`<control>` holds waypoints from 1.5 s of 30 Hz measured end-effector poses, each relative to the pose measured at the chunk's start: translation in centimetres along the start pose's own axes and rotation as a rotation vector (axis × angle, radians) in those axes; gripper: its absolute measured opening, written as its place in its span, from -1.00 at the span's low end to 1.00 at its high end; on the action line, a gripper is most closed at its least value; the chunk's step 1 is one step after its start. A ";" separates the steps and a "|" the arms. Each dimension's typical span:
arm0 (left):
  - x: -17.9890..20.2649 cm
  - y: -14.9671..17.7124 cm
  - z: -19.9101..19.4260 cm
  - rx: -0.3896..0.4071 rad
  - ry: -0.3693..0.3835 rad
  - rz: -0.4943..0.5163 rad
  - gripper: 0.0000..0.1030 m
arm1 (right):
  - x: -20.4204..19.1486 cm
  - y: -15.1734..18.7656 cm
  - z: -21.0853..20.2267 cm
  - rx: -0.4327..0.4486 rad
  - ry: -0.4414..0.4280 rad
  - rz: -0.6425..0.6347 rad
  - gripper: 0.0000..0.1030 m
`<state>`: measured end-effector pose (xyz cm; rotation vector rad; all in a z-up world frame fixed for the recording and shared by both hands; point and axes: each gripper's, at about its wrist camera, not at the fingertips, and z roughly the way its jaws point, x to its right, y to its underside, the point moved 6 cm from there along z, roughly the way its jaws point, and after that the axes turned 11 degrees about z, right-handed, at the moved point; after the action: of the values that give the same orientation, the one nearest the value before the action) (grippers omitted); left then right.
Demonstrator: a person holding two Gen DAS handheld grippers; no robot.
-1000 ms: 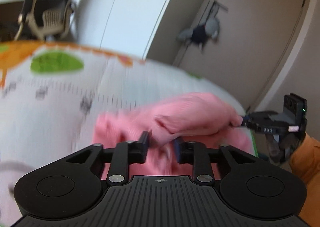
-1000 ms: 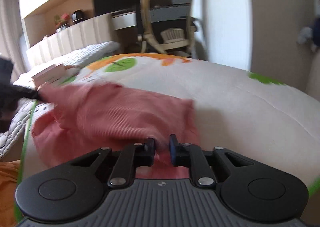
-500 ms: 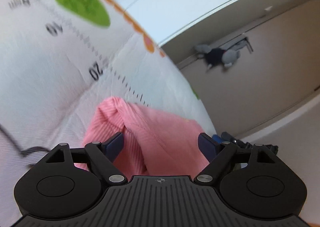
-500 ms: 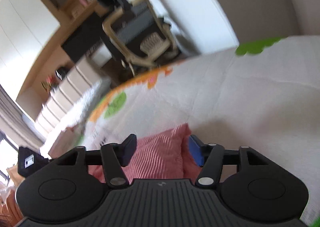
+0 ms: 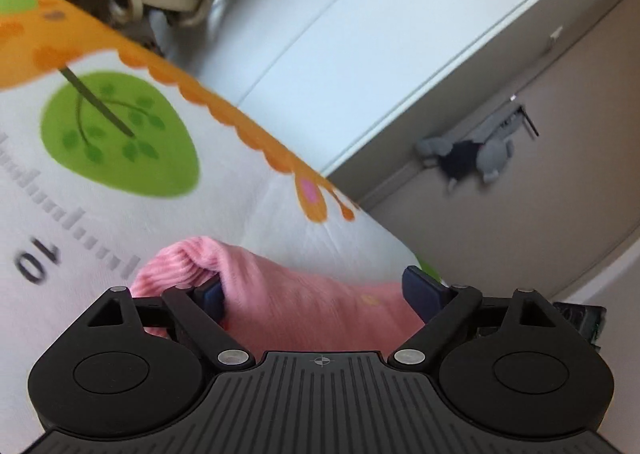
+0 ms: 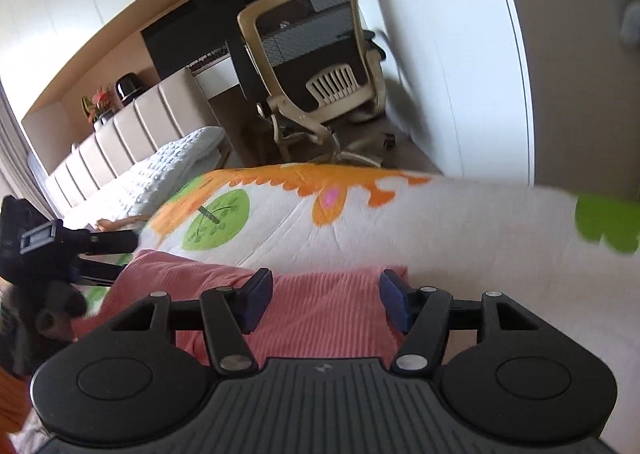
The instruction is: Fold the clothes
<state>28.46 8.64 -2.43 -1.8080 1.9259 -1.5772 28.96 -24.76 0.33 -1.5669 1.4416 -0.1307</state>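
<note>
A: Left wrist view first: how far along is the fold?

B: I'd judge one fold is laid. The pink garment (image 5: pixel 304 306) lies doubled on the printed mat (image 5: pixel 248 209), and the left gripper (image 5: pixel 316 294) hangs over it with its jaws spread wide, holding nothing. One blue pad (image 5: pixel 210 296) sits just beside a raised hump of cloth at the garment's left end.

A: And the other side?

B: Same story in the right wrist view. The right gripper (image 6: pixel 326 296) is spread apart above the garment (image 6: pixel 316 306), gripping nothing. The cloth reads as a flat ribbed panel near the mat's (image 6: pixel 440 225) close edge.

A: What's left?

B: Probably another fold or some tidying; that hump looks untidy, and I can't see the whole garment.

A: What changed from a second ago?

B: Then both grippers were pinched on the cloth, carrying it stretched between them. Half a second ago they had already opened. Since then both views have tipped, with the chair (image 6: pixel 316 65) now showing plainly.
</note>
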 end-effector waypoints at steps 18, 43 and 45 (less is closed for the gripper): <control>3.3 3.0 -4.8 0.014 -0.007 0.097 -0.46 | -5.6 4.4 -5.5 0.040 -0.028 -0.213 -0.79; 5.5 6.8 -4.9 -0.015 -0.088 0.273 0.76 | -5.0 7.6 -2.1 -0.015 0.017 -0.127 0.00; 5.5 7.5 -3.4 -0.040 -0.089 0.266 0.81 | -5.4 9.0 0.4 -0.064 0.051 -0.128 0.14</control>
<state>19.32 4.84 -2.81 -1.5284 2.0680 -1.3606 21.22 -18.67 -3.35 -1.7199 1.3962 -0.2026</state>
